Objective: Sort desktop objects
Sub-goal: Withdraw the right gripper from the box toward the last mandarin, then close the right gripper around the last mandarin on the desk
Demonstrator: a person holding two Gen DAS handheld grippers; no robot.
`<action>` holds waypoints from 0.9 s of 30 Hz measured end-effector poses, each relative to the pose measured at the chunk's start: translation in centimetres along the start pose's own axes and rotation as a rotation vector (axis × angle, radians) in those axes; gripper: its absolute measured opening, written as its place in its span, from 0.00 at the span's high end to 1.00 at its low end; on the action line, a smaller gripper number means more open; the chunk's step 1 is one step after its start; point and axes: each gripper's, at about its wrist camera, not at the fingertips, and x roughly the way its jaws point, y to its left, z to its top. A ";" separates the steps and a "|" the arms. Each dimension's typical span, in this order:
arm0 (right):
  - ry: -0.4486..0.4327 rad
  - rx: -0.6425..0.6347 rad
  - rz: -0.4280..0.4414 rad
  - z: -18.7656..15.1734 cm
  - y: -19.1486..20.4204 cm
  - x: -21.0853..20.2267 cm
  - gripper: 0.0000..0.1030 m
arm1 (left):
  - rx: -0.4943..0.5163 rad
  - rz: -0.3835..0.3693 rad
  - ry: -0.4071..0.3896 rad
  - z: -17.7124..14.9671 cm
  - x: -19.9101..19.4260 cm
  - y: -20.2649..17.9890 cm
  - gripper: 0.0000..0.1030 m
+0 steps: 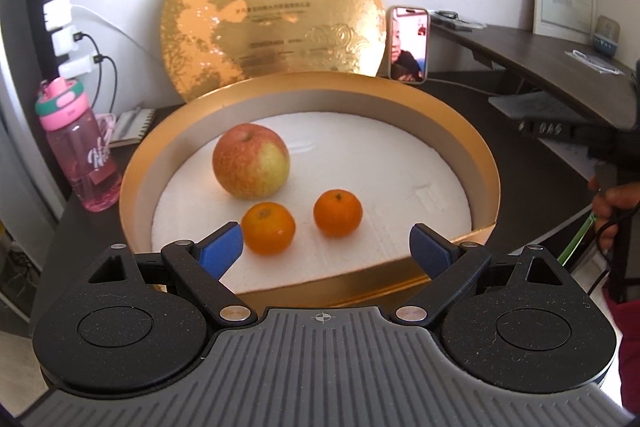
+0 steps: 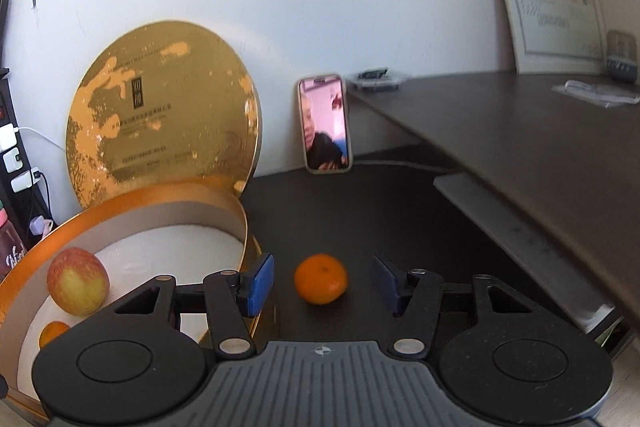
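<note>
A round gold box with a white foam floor holds a red-yellow apple and two tangerines. My left gripper hovers open over the box's near edge. Its left pad is close to the nearer tangerine, and I cannot tell whether they touch. In the right wrist view a third tangerine sits on the dark desk, just right of the box. My right gripper is open around this tangerine, with a gap on each side. The apple shows at lower left.
The gold lid leans on the wall behind the box. A phone stands beside it. A pink bottle and a power strip with chargers are at left. A raised shelf overhangs the desk at right. A person's hand is at the right edge.
</note>
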 end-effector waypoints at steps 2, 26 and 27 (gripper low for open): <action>0.023 0.019 0.007 -0.3 -0.2 0.9 0.47 | 0.001 0.002 -0.002 0.4 0.4 -0.1 0.09; 0.160 0.376 0.095 -0.6 -3.1 8.2 0.47 | -0.002 0.018 0.038 1.1 3.1 0.3 0.09; 0.167 0.393 0.095 -0.7 -3.3 8.3 0.47 | -0.004 0.019 0.039 1.1 3.1 0.4 0.09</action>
